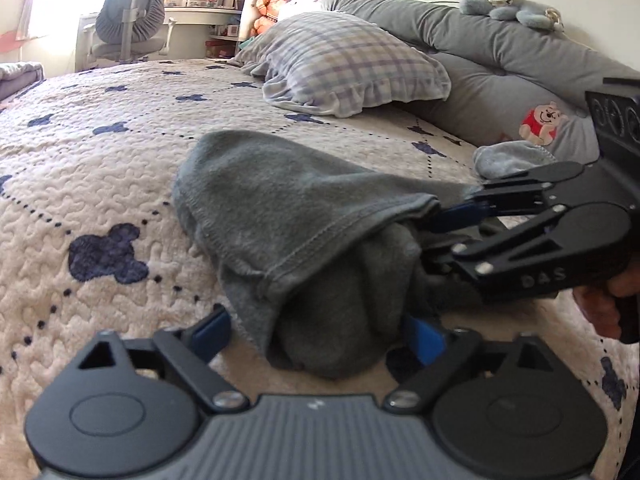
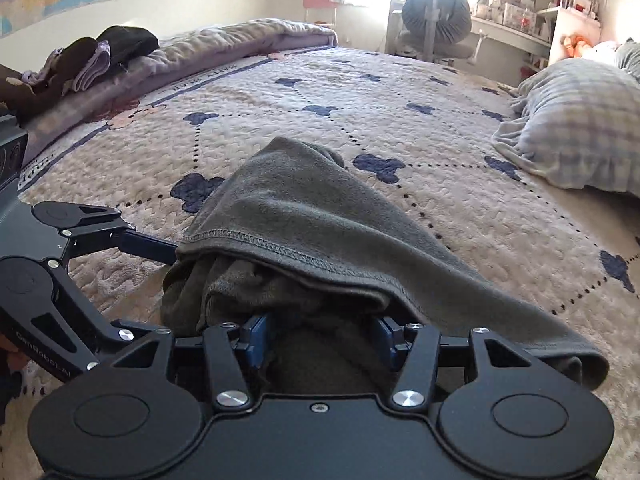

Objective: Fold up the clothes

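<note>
On the quilted bedspread [image 2: 400, 128], both claws meet a grey garment [image 2: 304, 216]

One grey garment [image 1: 288, 216], one pillow [image 1: 352, 64], two tools.

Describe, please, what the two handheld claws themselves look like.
Both are matte black linkage frames with round pivot discs, silver screws and blue finger pads. The left claw has a ribbed grey body; the right claw is black, with faint "DAS" lettering.
</note>
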Tool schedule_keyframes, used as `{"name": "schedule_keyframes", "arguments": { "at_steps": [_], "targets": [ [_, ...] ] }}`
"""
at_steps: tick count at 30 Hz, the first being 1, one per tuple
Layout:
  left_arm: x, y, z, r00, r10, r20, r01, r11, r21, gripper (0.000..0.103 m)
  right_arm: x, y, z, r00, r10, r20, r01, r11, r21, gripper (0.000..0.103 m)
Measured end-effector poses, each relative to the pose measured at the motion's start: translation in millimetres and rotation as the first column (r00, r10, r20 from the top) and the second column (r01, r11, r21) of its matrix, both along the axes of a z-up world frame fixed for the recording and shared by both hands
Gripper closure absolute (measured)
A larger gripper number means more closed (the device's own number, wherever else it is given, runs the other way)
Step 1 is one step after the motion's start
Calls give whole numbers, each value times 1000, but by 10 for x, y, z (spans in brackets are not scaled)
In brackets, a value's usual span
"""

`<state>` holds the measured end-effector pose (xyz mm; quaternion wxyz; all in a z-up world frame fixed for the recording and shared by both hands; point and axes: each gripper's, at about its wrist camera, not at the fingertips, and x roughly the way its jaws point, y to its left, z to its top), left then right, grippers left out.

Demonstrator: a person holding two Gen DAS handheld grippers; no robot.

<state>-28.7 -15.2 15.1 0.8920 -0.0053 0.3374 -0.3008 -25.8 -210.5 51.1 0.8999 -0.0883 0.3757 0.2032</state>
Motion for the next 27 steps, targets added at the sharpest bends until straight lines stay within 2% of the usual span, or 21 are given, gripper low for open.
{"name": "schedule_keyframes", "arguments": {
  "at_steps": [2,3,4,6,8,12,15,16,18,19,20,23,25,27],
  "targets": [
    [43,52,15,1000,26,-16,-27,1000,-15,69,26,8,43,1000,-14,-5,14,999,32,91],
    [77,110,39,999,37,-39,-40,997,-61,88,34,0,76,1000,-24,-9,24,998,51,92],
    [106,181,78,996,53,-65,-61,991,-119,92,30,-7,116,1000,-31,-5,31,997,70,94],
    [107,278,221,994,81,-73,-94,976,-195,93,-48,-29,270,999,-22,29,19,993,116,95],
    [57,332,438,995,98,-35,-103,968,-228,93,-149,-51,500,998,-3,65,-9,982,188,95],
    [-84,537,1115,987,150,56,-121,928,-351,93,-318,-131,1158,983,36,179,-95,936,338,98],
    [-183,651,1683,972,179,152,-104,908,-406,93,-442,-289,1619,968,54,246,-167,869,465,98],
    [-202,683,1851,967,183,178,-94,903,-419,93,-492,-345,1721,962,70,265,-198,845,497,101],
    [-188,699,2091,963,172,210,-67,900,-430,93,-592,-461,1861,943,139,302,-293,778,556,102],
    [-169,681,2159,962,161,220,-57,908,-416,93,-637,-508,1900,932,170,320,-334,748,574,102],
    [-144,644,2170,962,155,223,-59,921,-384,93,-662,-524,1904,928,174,328,-341,750,566,102],
    [-8,548,1956,975,149,165,-95,950,-296,92,-571,-486,1752,954,130,269,-256,819,513,102],
    [47,586,1726,983,158,98,-125,952,-278,92,-457,-439,1557,972,105,208,-195,855,481,100],
    [22,655,1531,985,159,71,-135,953,-270,92,-355,-376,1363,982,77,175,-148,888,436,92]
  ]
}}
